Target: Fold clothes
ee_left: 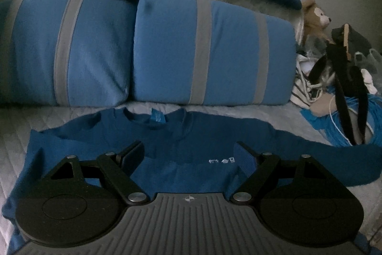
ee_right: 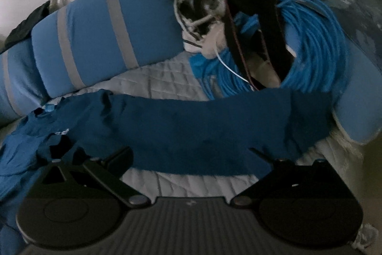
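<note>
A dark blue long-sleeved shirt [ee_left: 191, 135] lies spread face up on the quilted bed, collar toward the pillows, with a small white logo on the chest. My left gripper [ee_left: 188, 157] is open and empty, hovering over the shirt's chest. In the right wrist view the shirt's sleeve [ee_right: 203, 126] stretches out to the right across the bed. My right gripper [ee_right: 191, 159] is open and empty, just above the sleeve's lower edge.
Two blue pillows with grey stripes [ee_left: 210, 49] line the head of the bed. A coil of bright blue cable [ee_right: 317, 40], black straps [ee_right: 250, 4], a striped cloth and a teddy bear [ee_left: 315, 20] are piled at the right. The grey quilt [ee_right: 167, 78] shows around the shirt.
</note>
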Available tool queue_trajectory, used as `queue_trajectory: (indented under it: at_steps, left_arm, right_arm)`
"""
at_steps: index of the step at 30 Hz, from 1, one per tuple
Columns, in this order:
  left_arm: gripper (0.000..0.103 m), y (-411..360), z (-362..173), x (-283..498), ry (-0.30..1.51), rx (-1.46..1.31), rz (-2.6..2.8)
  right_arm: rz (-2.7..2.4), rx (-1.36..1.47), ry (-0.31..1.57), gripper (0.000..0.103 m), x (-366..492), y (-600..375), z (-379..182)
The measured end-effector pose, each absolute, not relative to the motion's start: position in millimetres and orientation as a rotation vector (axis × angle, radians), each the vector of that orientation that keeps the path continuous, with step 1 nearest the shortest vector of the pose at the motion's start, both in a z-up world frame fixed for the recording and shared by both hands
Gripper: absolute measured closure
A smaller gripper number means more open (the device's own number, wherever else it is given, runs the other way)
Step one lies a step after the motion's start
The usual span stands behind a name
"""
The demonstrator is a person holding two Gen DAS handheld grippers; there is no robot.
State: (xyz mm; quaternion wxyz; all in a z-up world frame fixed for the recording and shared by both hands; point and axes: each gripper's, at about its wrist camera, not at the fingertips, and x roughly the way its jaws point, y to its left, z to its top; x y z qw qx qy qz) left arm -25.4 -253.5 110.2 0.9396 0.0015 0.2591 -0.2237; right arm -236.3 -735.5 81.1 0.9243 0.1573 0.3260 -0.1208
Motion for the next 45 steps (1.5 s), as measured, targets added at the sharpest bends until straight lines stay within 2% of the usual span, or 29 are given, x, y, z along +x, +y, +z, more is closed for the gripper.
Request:
queue_trajectory:
  at_steps: [5,8,19,32,35,37,38,39,45]
  left_arm:
    - [0.021,-241,101,-27,0.520,-0.068,-0.477]
    - [0.021,-227,99,-31,0.477,-0.138,-0.509]
    - [0.021,-226,99,-27,0.504,-0.210,-0.604]
    - [0.021,-228,94,-23,0.531,-0.198,-0.579]
    - [0.021,-227,94,-23,0.527,-0.199,-0.580]
    - [0.021,-227,94,-23,0.527,-0.200,-0.581]
    - [0.021,-226,94,-23,0.528,-0.202,-0.581]
    - [0.021,-226,94,-23,0.528,-0.203,-0.583]
    - [0.021,-227,94,-22,0.528,-0.208,-0.590]
  right_arm:
    - [-0.331,0.340,0.644,0.003,-256,-746,70]
    - [-0.386,0.353,0.625,0.009,-269,-753,63]
    - [-0.535,0.336,0.580,0.041,-290,-788,24]
    - [-0.609,0.463,0.530,0.044,-254,-824,-5]
    - [-0.611,0.509,0.535,0.054,-248,-832,-13]
    - [-0.593,0.571,0.520,0.075,-250,-835,-14]
    - [-0.578,0.591,0.510,0.077,-252,-835,-13]
    - [-0.568,0.595,0.502,0.084,-253,-832,-10]
    - [-0.521,0.475,0.494,0.087,-251,-806,24]
